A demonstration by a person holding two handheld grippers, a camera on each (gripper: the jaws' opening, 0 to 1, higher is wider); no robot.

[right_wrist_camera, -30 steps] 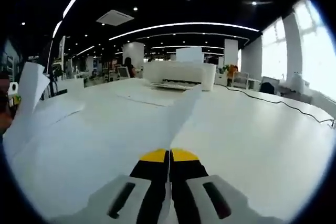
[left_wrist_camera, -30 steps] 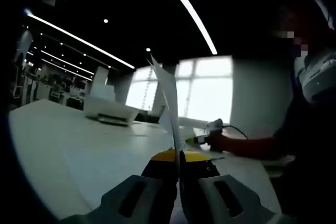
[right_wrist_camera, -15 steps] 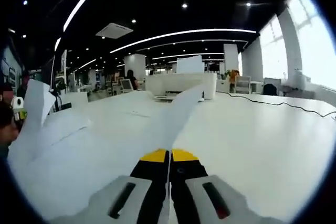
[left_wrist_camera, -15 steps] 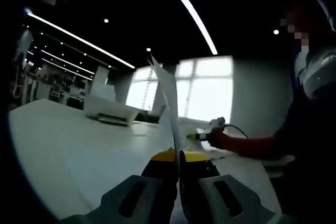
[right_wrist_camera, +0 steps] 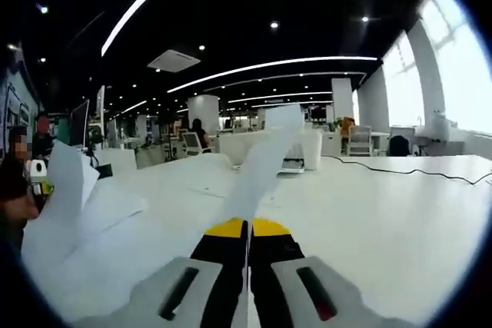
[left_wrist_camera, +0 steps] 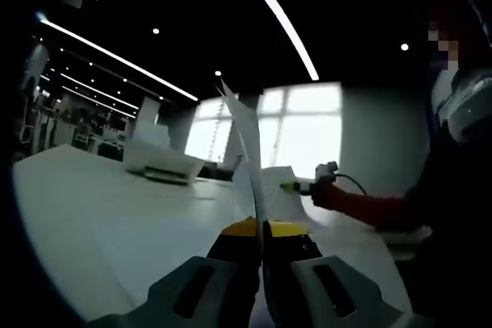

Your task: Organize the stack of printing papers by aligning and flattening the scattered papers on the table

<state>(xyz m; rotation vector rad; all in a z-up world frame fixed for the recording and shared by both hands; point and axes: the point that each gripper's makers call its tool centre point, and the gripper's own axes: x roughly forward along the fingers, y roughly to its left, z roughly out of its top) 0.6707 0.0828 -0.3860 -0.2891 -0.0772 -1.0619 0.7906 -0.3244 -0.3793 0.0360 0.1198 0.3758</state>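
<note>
Rising since a second ago, the right gripper is lifting its end of the white printing paper sheets higher off the broad white table, while the left gripper is holding much the same pose. Both pairs of yellow-tipped black jaws are staying closed, each pinching an edge of the thin white sheets, which are standing upright between them above the tabletop. Beyond the paper, a white boxy printer is sitting farther back on the table. Judging by this, the step in hand is gathering and squaring the sheets in the air; the next move calls for tapping the lower edges on the table to align them, then laying the stack flat.
</note>
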